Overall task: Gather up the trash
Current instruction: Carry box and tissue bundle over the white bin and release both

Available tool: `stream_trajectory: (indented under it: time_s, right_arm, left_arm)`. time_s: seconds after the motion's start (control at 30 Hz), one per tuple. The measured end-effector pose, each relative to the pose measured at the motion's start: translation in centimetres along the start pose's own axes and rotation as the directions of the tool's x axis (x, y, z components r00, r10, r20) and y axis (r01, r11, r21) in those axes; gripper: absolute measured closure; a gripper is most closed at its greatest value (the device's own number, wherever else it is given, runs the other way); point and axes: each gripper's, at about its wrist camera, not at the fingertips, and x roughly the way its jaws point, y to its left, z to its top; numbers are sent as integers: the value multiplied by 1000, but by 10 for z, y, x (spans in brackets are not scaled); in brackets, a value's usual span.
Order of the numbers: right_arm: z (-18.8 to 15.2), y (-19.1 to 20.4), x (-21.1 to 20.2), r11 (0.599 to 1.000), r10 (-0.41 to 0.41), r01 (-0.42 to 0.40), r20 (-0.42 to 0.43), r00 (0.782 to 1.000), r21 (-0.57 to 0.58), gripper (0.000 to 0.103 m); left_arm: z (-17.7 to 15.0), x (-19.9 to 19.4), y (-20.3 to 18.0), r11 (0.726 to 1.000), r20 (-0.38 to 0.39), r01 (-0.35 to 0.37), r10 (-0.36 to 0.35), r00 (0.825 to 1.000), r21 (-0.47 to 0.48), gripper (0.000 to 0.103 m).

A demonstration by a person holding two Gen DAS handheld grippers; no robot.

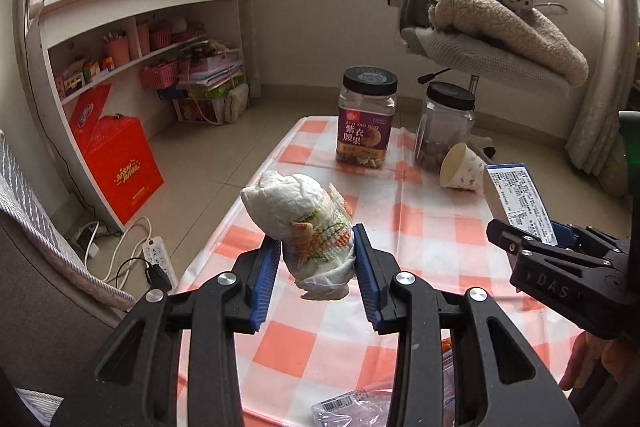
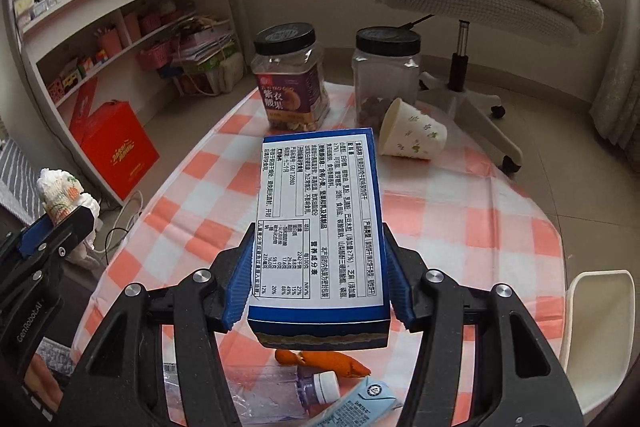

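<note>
Two tools clamped, left tool (image 1: 316, 259) on crumpled tissue (image 1: 300, 223), right tool (image 2: 318, 275) on blue box (image 2: 320, 219), checkered tablecloth (image 1: 420, 227)

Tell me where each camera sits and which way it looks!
Left wrist: on the left gripper, looking along the checkered table; jaws hold a crumpled tissue wad.
Right wrist: on the right gripper, facing likewise; jaws hold a blue box.
Both show two jars, a tipped paper cup, and the other gripper.

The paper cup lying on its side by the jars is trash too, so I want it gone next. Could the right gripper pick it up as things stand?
Probably not yet. The right gripper is shut on the blue box, so its jaws are full. The path to the paper cup looks open; it would have to drop the box first.
</note>
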Motion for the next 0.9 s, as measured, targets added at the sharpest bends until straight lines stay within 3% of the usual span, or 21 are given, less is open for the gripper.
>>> stream_trajectory:
  time_s: [0.3, 0.9]
  right_arm:
    - [-9, -27, -34, 997, -78, 78, 104, 992, 8, 49]
    - [-29, -109, -82, 978, -200, 189, 139, 970, 90, 48]
  left_arm:
    - [1, -6, -39, 998, 32, 52, -53, 998, 17, 65]
    - [-5, -15, -125, 975, 23, 171, -176, 984, 141, 65]
